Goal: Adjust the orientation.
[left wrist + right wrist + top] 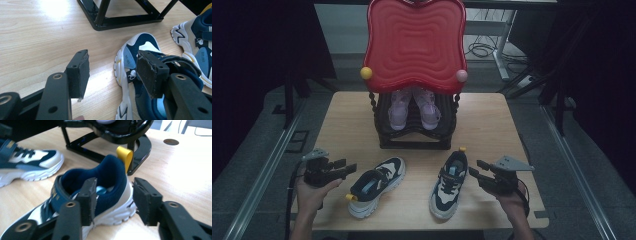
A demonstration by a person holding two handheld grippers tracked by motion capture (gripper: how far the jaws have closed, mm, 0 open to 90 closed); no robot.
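Note:
Two navy-and-white sneakers lie on the wooden table (492,120). The left sneaker (377,185) points up-right and has a yellow heel tab. My left gripper (347,166) is open just left of it. In the left gripper view, that gripper (112,72) is open, with one jaw over the left sneaker (130,62) and bare table under the other. The right sneaker (448,184) has its heel toward the rack. My right gripper (477,168) is open beside it. In the right gripper view, the open gripper (113,200) straddles the padded heel side of the right sneaker (110,177), not clamped.
A black shoe rack (414,125) with a red wavy top (414,42) stands at the table's middle back, and a pink pair (412,110) sits on its shelf. Its base frame (120,21) lies just beyond both sneakers. A cable hole (171,142) is in the tabletop.

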